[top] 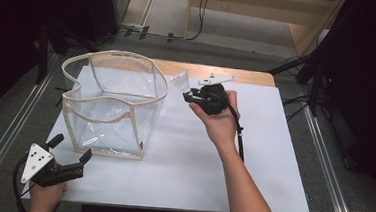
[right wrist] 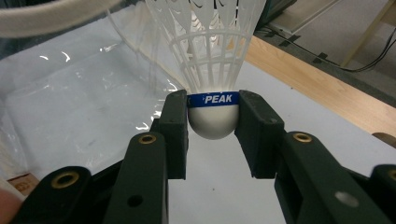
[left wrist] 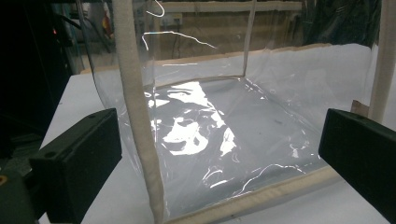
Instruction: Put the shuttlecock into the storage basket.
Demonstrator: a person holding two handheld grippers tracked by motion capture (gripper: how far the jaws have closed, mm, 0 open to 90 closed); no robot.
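Shuttlecock pinched beside the bag

Your right tongs (right wrist: 212, 114) are pinching the shuttlecock (right wrist: 212, 70) by its cork — it may be slipping; left tongs (top: 70, 147) are idling spread near the clear bag (top: 111, 100).

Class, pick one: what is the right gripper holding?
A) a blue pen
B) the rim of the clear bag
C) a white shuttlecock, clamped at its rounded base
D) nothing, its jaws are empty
C: the right gripper has its jaws closed on the base of the shuttlecock, at the blue band.
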